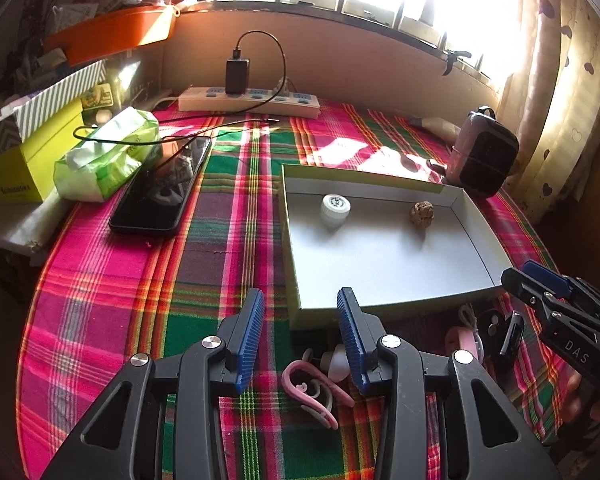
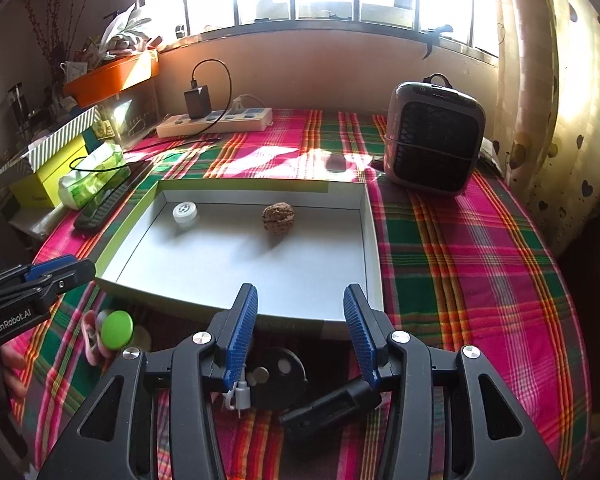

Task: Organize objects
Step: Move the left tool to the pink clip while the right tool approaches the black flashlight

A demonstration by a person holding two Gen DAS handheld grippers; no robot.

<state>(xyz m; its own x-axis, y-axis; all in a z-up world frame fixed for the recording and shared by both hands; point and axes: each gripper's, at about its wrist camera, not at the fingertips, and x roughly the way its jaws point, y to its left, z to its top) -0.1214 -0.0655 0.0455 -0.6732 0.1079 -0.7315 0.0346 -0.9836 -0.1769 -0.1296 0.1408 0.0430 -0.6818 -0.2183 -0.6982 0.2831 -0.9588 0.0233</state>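
A shallow white box [image 1: 380, 264] lies on the plaid cloth with a white cap [image 1: 335, 209] and a walnut [image 1: 422, 213] inside it. My left gripper [image 1: 300, 302] hovers open at the box's near left corner, above pink ear hooks [image 1: 312, 394], with nothing between its pads. In the right wrist view, my right gripper [image 2: 300, 294] stands open over the near edge of the box [image 2: 240, 256]. Under it lie a black disc [image 2: 278, 376], a black bar-shaped item [image 2: 328, 404] and a white adapter [image 2: 242, 394]. A green cap [image 2: 117, 329] sits to the left.
A phone [image 1: 162, 196], a tissue pack [image 1: 108, 156] and a yellow box [image 1: 28, 168] line the left side. A power strip [image 1: 248, 102] with a charger runs along the back wall. A small heater [image 2: 434, 136] stands at the back right, by the curtain.
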